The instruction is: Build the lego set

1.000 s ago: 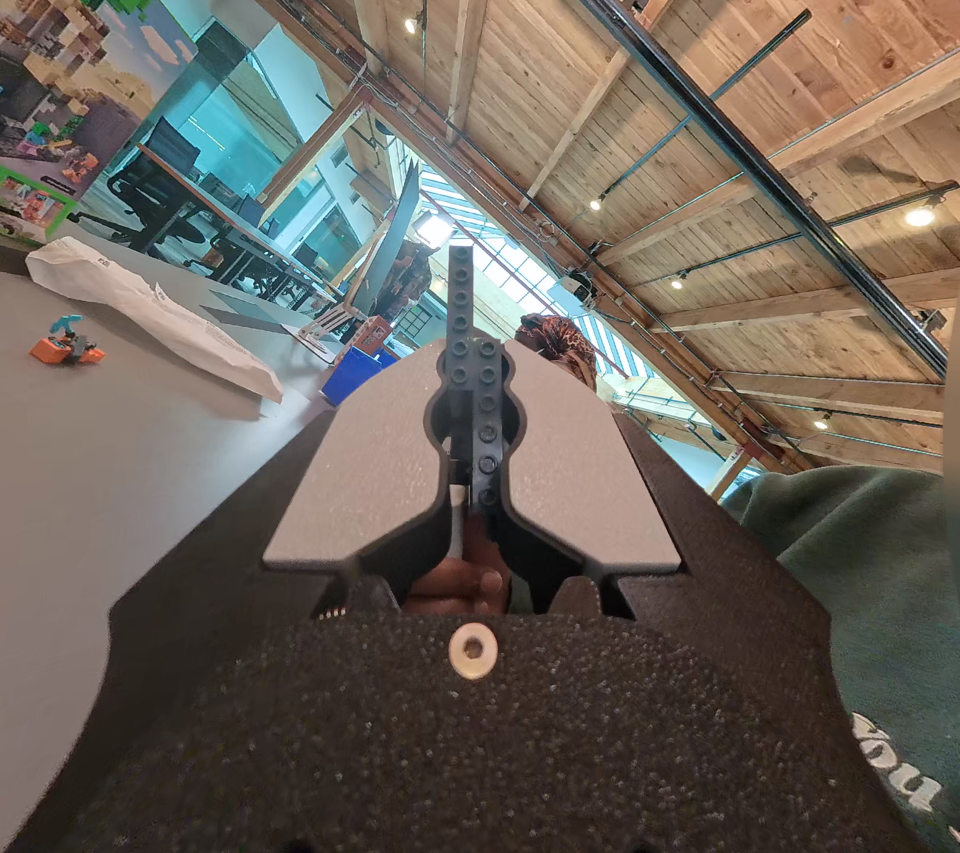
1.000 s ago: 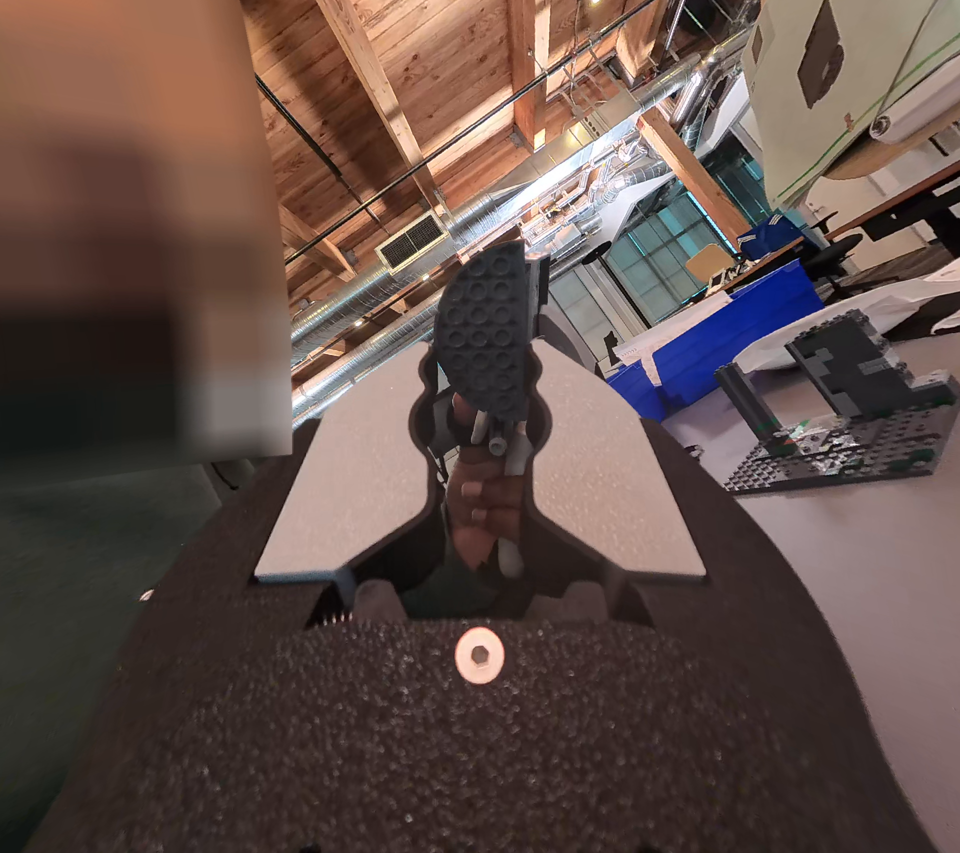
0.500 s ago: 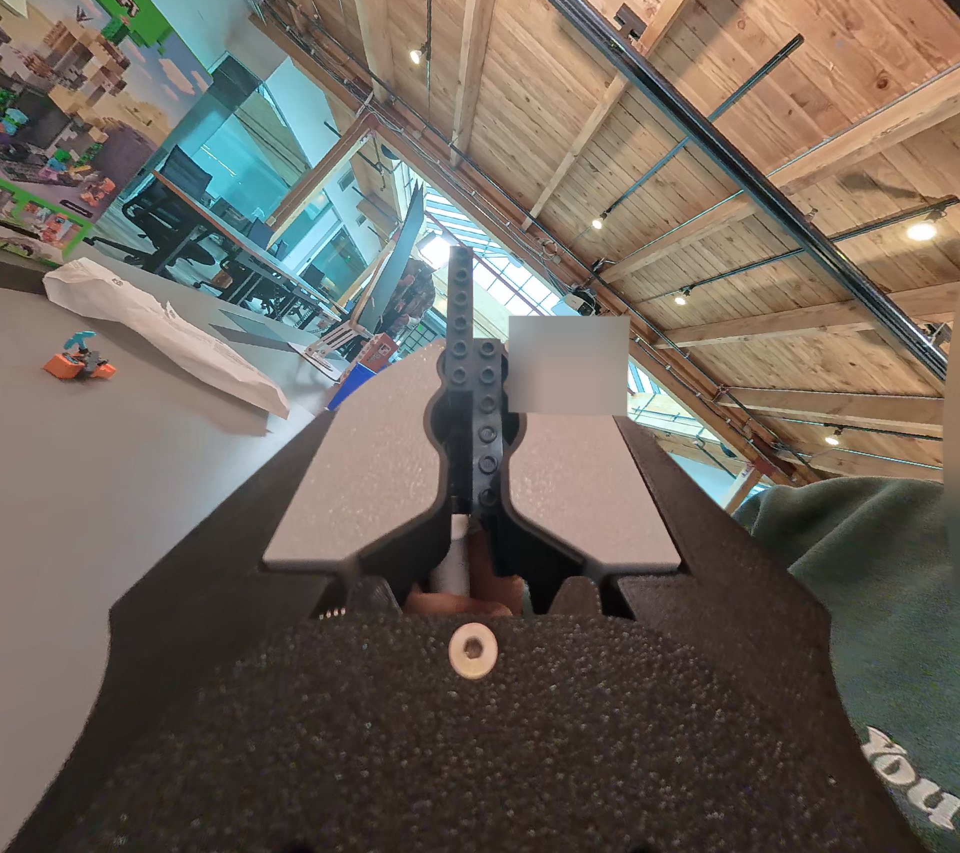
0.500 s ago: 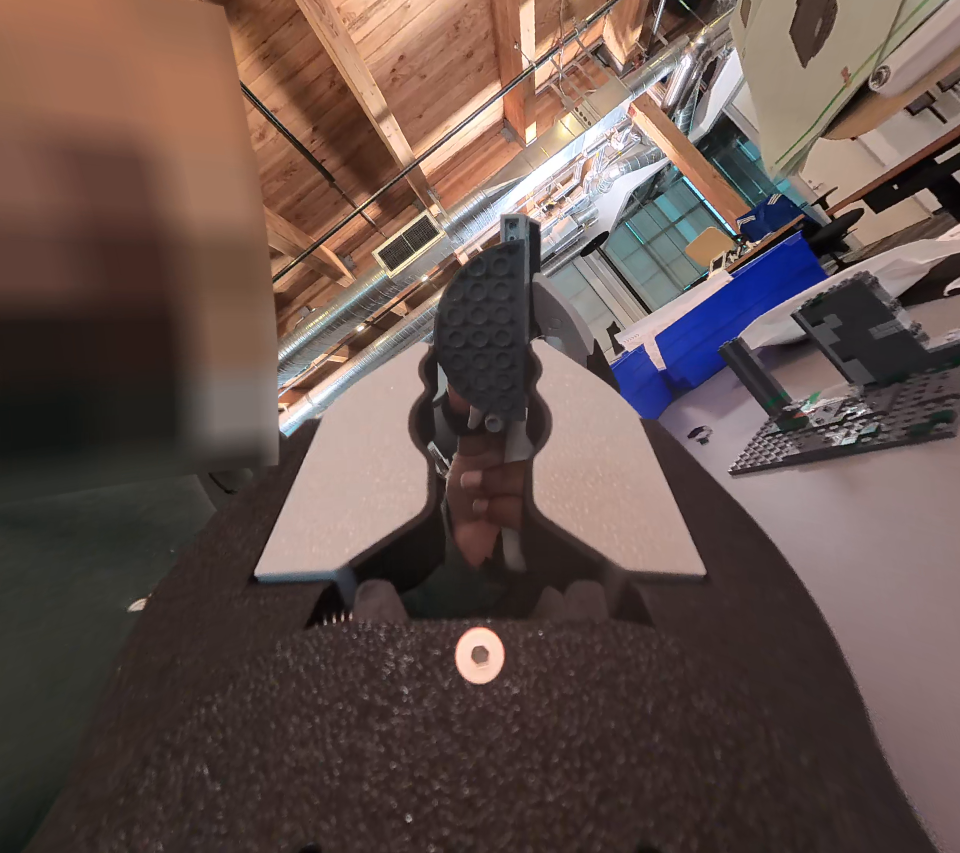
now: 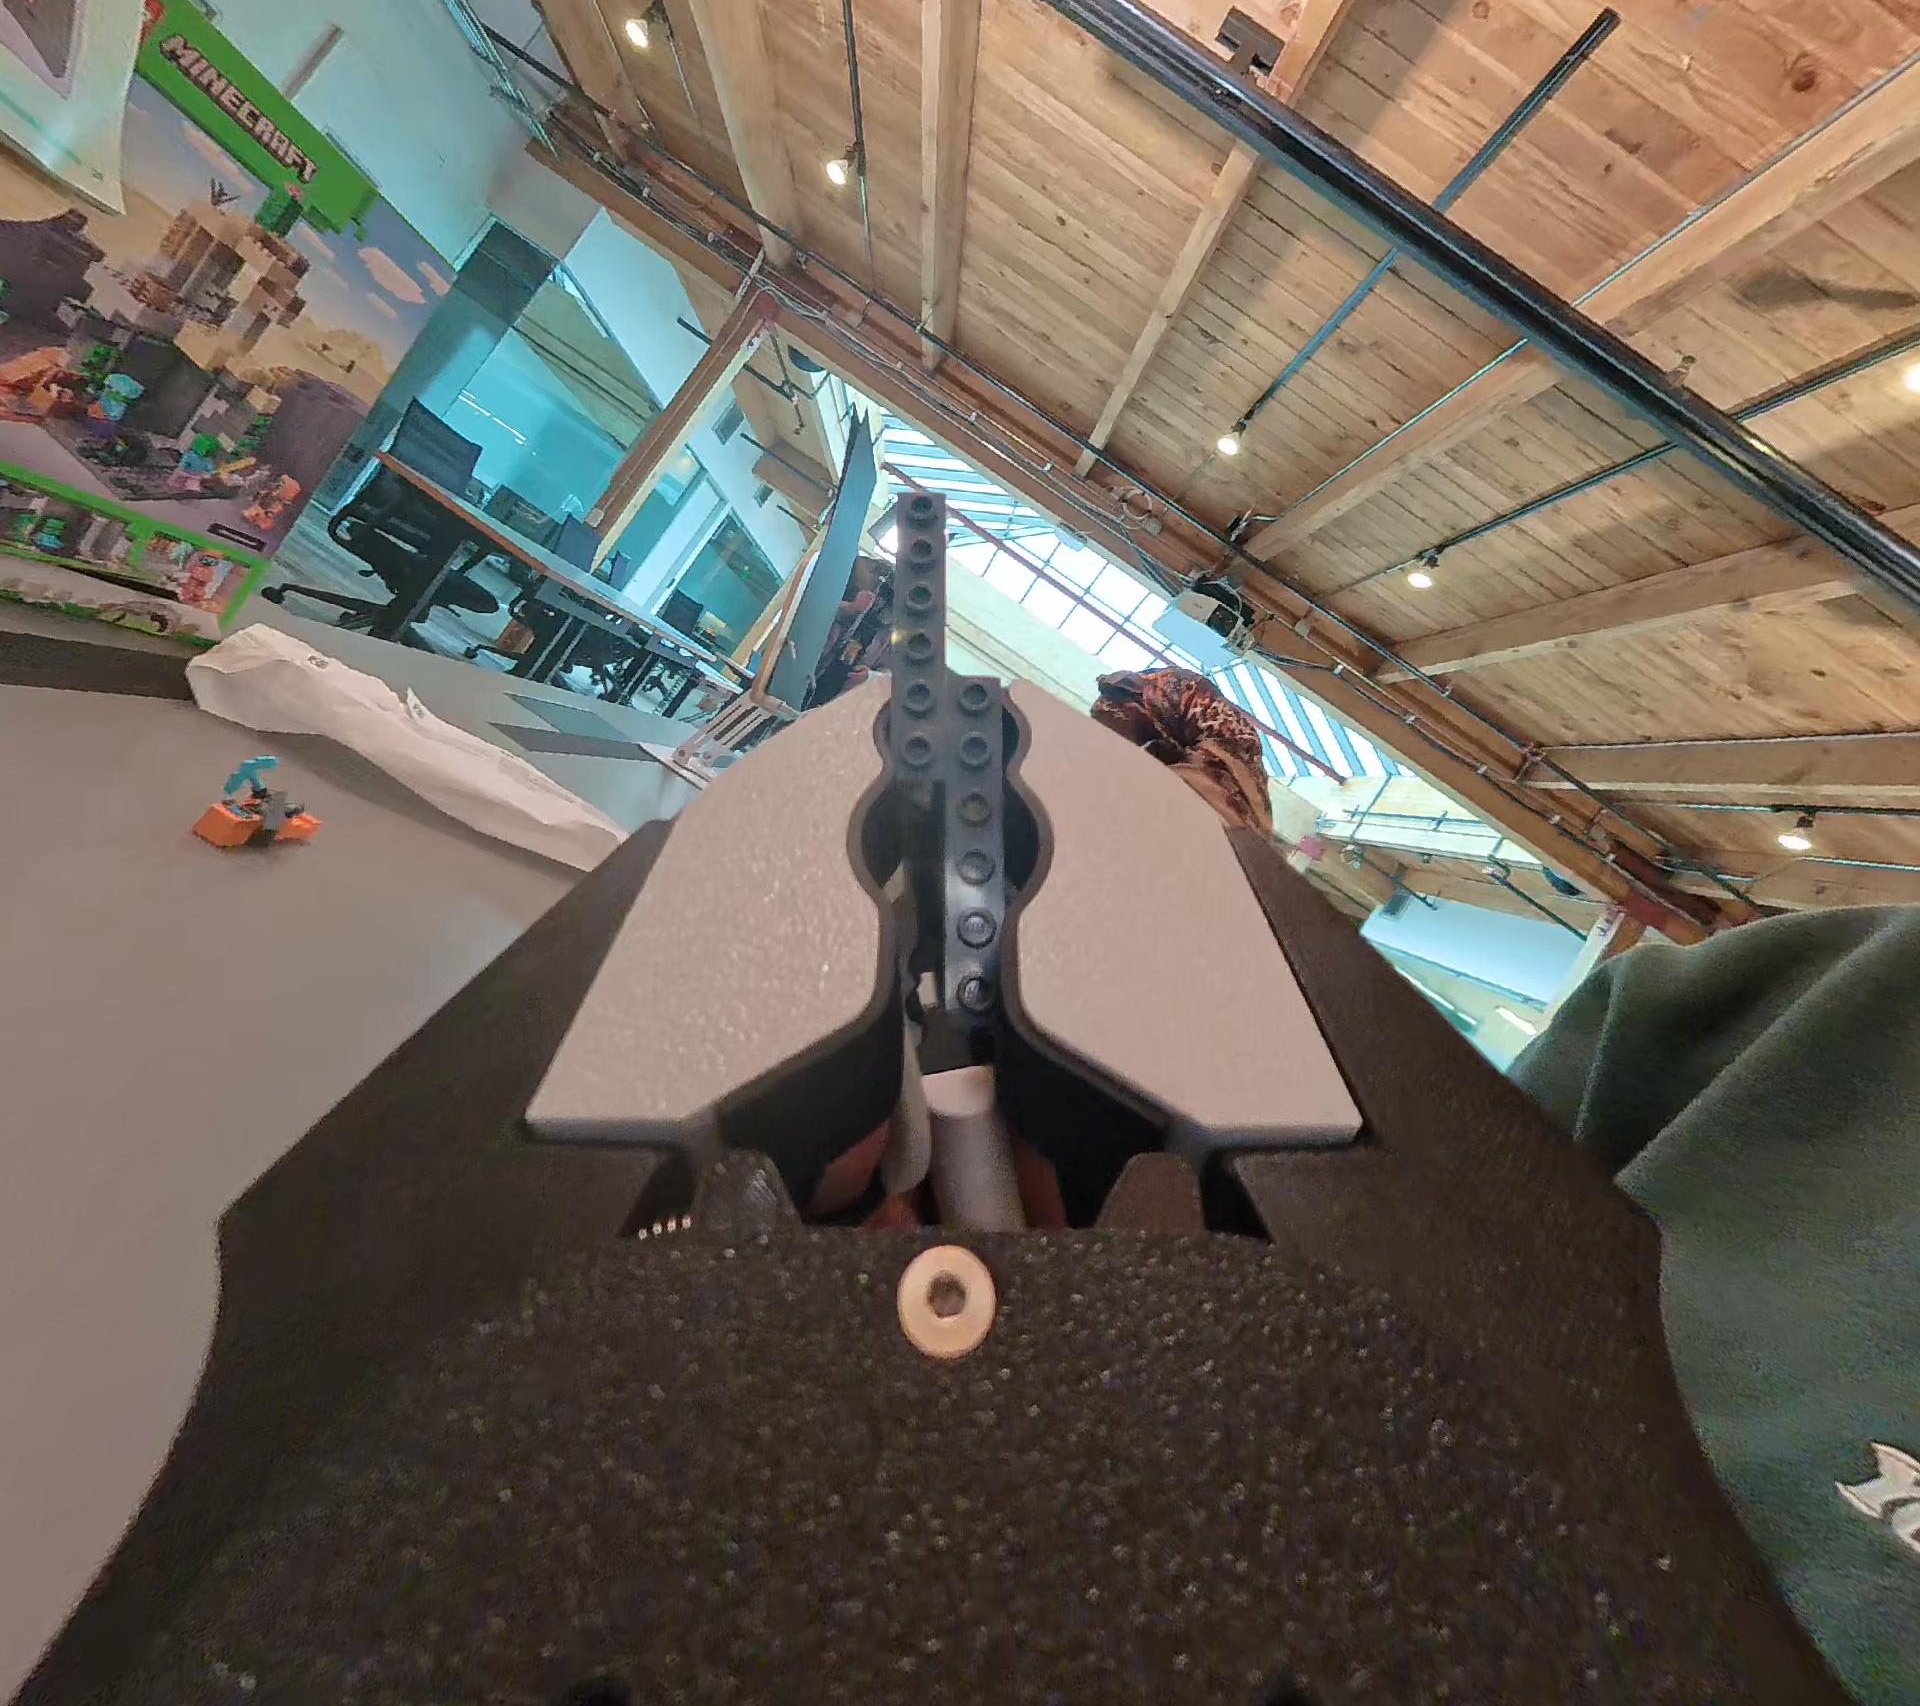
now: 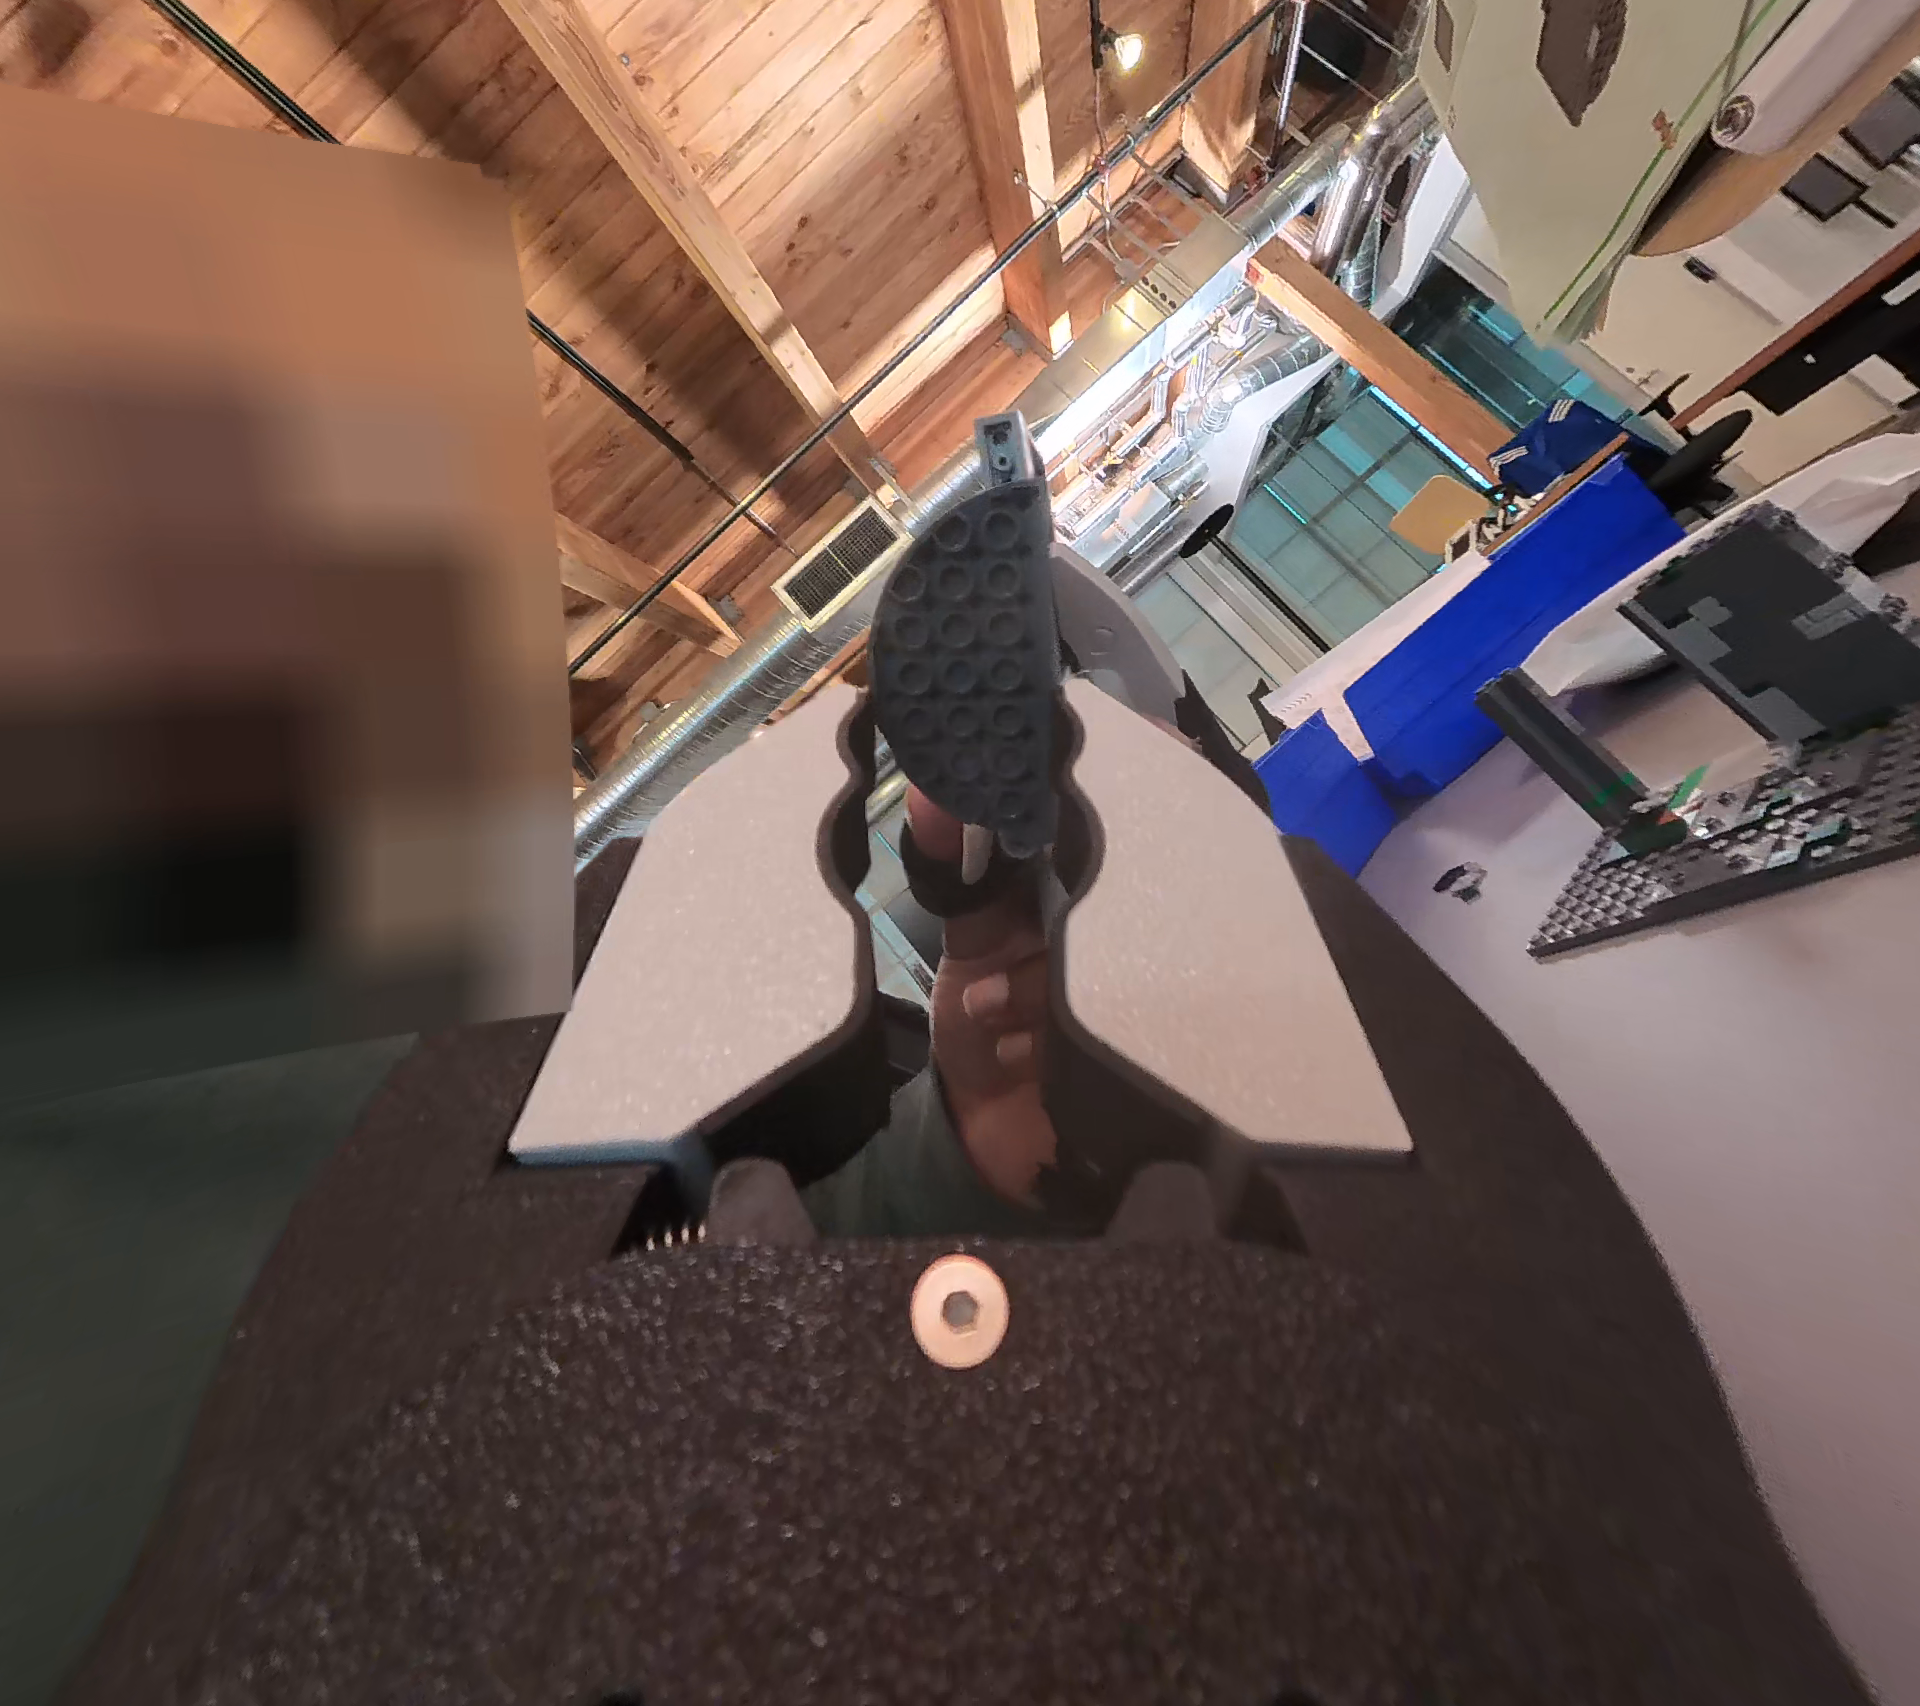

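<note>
- The left gripper (image 5: 943,757) is closed on a dark grey studded plate assembly (image 5: 948,783), two narrow strips overlapping, raised towards the wooden ceiling.
- The right gripper (image 6: 961,747) clamps a dark grey half-round plate (image 6: 964,688), underside showing.
- A partly built dark baseplate model (image 6: 1725,809) sits on the grey table (image 6: 1558,1085), to the right.

Both grippers look alike — the left gripper (image 5: 948,726) and right gripper (image 6: 961,726) have pale grey fingers with scalloped inner edges on a rough black body, one pale washer-ringed screw (image 5: 943,1295) centred. Dark green sleeve (image 5: 1766,1168) at right.
</note>
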Demonstrator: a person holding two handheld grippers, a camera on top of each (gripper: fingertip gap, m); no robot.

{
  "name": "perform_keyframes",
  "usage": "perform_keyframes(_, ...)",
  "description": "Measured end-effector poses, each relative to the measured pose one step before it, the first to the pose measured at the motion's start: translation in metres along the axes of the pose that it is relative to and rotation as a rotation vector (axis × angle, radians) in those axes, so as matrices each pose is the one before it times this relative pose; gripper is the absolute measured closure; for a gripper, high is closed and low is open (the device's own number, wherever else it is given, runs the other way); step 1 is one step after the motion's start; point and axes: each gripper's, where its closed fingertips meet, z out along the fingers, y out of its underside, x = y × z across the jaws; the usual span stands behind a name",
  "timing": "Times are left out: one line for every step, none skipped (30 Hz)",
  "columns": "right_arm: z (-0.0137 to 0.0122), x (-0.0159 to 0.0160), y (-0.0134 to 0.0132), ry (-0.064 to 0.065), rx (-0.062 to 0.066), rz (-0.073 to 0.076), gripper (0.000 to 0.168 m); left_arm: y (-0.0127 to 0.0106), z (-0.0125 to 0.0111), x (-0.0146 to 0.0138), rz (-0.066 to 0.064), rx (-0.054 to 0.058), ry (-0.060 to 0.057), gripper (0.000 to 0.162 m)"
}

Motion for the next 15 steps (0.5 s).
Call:
perform_keyframes(0.00021, -0.00109, -0.00011, -0.0071, -0.0017, 0.0059, 0.137, 0.00008, -0.00036, -0.00146, 0.0089, -0.0009, -0.008, 0.148)
perform_keyframes(0.0003, 0.00064, 0.00118, 0.0078, -0.0112, -0.006, 0.137, -0.00018, -0.00037, -0.00066, 0.0054, -0.0015, -0.0019, 0.148)
perform_keyframes(0.00031, 0.00151, 0.00164, 0.0181, -0.0141, -0.0218, 0.137, -0.00038, -0.00026, -0.0002, -0.0067, 0.0011, -0.0012, 0.148)
perform_keyframes(0.00067, -0.00076, 0.00186, 0.0043, -0.0174, -0.0233, 0.137, -0.00116, 0.00008, 0.0016, -0.0113, 0.0094, 0.0084, 0.148)
perform_keyframes(0.00087, -0.00234, 0.00061, -0.0084, -0.0082, -0.01, 0.137, -0.00097, 0.00037, 0.00151, -0.0044, 0.0076, 0.0066, 0.148)
perform_keyframes(0.00018, -0.00101, -0.00022, -0.0049, 0.0008, 0.0015, 0.137, 0.00008, 0.00061, 0.00045, 0.0053, -0.0042, -0.0023, 0.148)
perform_keyframes(-0.00051, 0.00057, -0.0002, 0.0, 0.0023, 0.0051, 0.137, 0.00065, 0.00042, -0.0007, 0.0097, -0.0083, -0.0096, 0.148)
perform_keyframes(-0.0005, 0.001, 0.00004, 0.0032, 0.0004, 0.002, 0.137, 0.00059, 0.00003, -0.00096, -0.0003, -0.0044, -0.008, 0.148)
perform_keyframes(-0.0002, 0.00038, 0.00021, 0.0023, -0.0027, -0.004, 0.137, 0.00001, -0.00038, -0.00072, -0.0134, 0.003, -0.0002, 0.148)
perform_keyframes(0.00022, 0.00033, 0.0003, 0.0046, -0.0067, -0.0096, 0.137, -0.00033, -0.00065, -0.00134, -0.0193, 0.0059, -0.0012, 0.148)
perform_keyframes(0.00014, 0.00104, 0.00029, 0.0109, -0.0086, -0.0156, 0.137, -0.00025, -0.00064, -0.00222, -0.0179, 0.0044, -0.0057, 0.148)
perform_keyframes(-0.00012, 0.00142, 0.00014, 0.0144, -0.0075, -0.0189, 0.137, -0.00019, -0.00058, -0.00219, -0.0178, 0.0039, -0.0053, 0.148)
perform_keyframes(-0.00022, 0.00099, 0.00005, 0.0118, -0.0073, -0.0155, 0.137, -0.00065, -0.00055, -0.00163, -0.0189, 0.0067, -0.0023, 0.148)
perform_keyframes(-0.00009, 0.00109, 0.00052, 0.0118, -0.0107, -0.0107, 0.137, -0.00083, -0.00065, -0.00127, -0.0175, 0.0075, -0.0007, 0.148)
perform_keyframes(0.00008, 0.0018, 0.00175, 0.0172, -0.0172, -0.0132, 0.137, -0.00004, -0.00029, -0.00147, -0.0116, 0.0026, -0.0021, 0.148)
